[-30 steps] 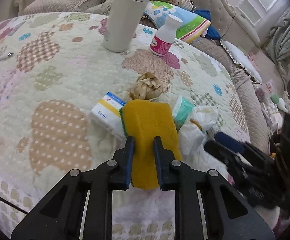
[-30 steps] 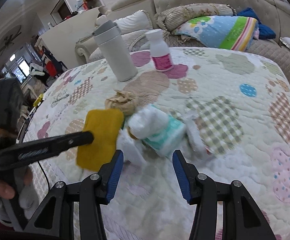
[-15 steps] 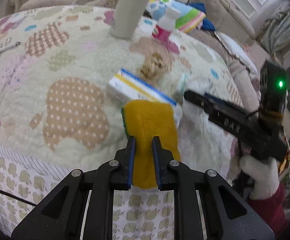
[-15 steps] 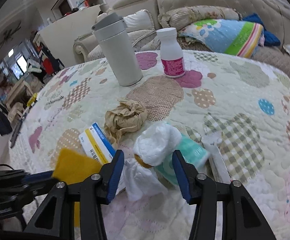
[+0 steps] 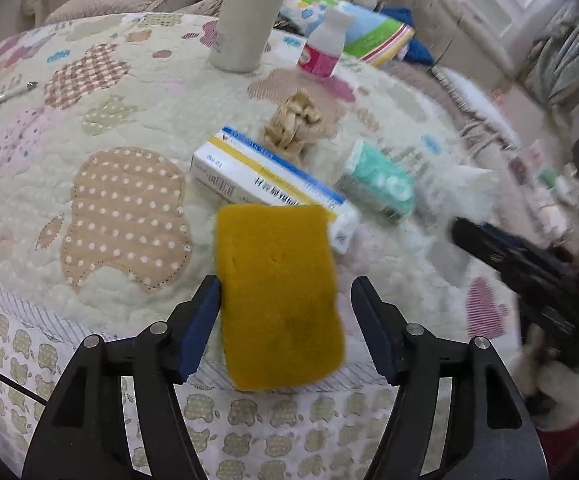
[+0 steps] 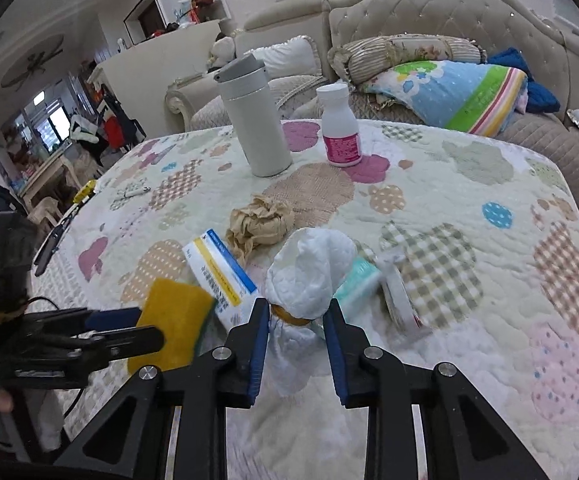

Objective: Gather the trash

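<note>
Tissue sits clamped in our right tongs near the worktop edge; we should lift it straight, clear of the box. Left tongs are opening, the sponge loose between them.

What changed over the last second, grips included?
The left gripper was clamped on the yellow sponge; its jaws are now opening and the sponge sits loose between them. The right gripper went from open to shut on the white tissue wad. Medicine box, crumpled brown paper and flask unchanged.
</note>
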`<state>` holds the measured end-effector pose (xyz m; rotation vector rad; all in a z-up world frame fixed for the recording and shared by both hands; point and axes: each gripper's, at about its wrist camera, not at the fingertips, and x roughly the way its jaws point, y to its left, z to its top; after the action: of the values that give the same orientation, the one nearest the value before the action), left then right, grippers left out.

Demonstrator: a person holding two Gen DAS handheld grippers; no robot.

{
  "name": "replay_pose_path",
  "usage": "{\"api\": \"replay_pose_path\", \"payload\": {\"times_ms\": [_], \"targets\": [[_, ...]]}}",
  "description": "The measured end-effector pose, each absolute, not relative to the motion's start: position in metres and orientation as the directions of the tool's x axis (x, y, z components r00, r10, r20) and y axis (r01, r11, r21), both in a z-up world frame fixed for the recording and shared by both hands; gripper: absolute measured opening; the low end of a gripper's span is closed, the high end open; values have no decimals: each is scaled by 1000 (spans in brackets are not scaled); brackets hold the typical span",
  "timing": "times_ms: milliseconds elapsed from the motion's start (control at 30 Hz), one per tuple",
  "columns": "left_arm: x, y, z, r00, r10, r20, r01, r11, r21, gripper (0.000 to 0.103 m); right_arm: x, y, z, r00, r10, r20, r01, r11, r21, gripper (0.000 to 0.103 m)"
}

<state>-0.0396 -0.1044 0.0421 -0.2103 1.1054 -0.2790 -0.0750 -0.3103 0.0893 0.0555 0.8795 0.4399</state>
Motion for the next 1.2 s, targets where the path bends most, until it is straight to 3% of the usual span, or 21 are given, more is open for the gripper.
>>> {"api": "replay_pose_path", "payload": {"times_ms": [167, 367, 1200], "targets": [[-38, -122, 26, 408, -231, -883, 122, 973, -198, 66, -92, -318, 85, 540, 397, -742, -346, 909, 234, 26], [-46, -117, 42, 447, -260, -856, 115, 966, -233, 56, -106, -333, 85, 547, 401, -735, -334, 910, 247, 26], [-78, -254, 83, 392, -400, -828, 343, 899, -272, 56, -174, -443, 94, 624, 292, -725, -142, 955, 262, 26]]}}
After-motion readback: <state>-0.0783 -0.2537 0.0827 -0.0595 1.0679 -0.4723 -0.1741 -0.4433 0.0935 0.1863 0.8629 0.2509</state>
